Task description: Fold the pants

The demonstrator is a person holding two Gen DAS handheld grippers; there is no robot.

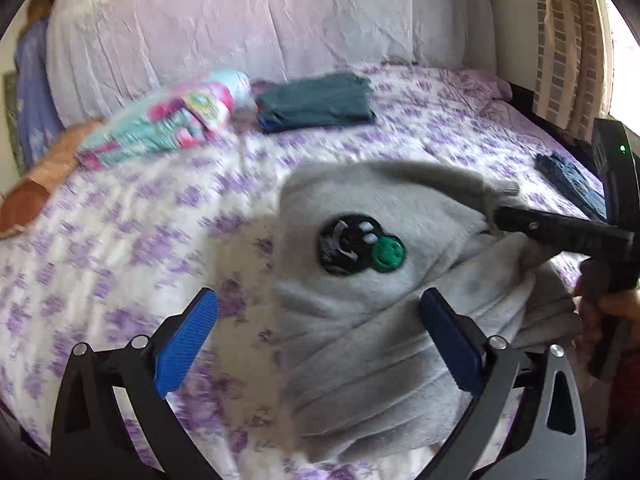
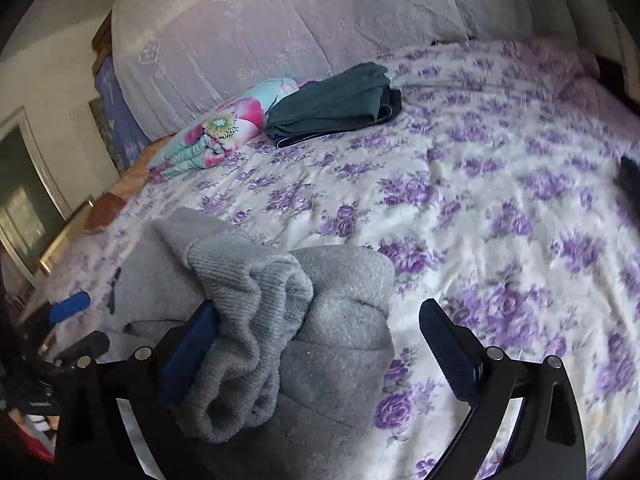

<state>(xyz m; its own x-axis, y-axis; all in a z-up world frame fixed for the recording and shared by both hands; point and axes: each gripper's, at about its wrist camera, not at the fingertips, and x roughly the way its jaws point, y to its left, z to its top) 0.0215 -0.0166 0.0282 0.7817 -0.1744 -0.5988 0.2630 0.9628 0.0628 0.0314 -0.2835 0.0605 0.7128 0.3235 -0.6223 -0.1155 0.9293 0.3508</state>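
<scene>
Grey fleece pants (image 1: 360,320) lie bunched and partly folded on the purple-flowered bedsheet (image 1: 120,240), a black and green smiley patch (image 1: 360,248) facing up. My left gripper (image 1: 320,320) stands open over the pants' left edge, blue pads wide apart, nothing between them. The right gripper (image 2: 320,320) is open too. The ribbed grey cuff (image 2: 240,320) of one leg drapes over its left finger (image 2: 188,352) and hangs between the fingers; the right finger is over bare sheet. In the left wrist view the right gripper (image 1: 560,232) reaches in from the right at the cuff end.
A folded stack of teal and dark clothes (image 2: 336,104) and a rolled floral blanket (image 2: 224,128) sit near the large lilac-covered headboard (image 2: 280,20). A dark blue garment (image 1: 572,184) lies at the bed's right edge. A curtain (image 1: 568,40) hangs at the right.
</scene>
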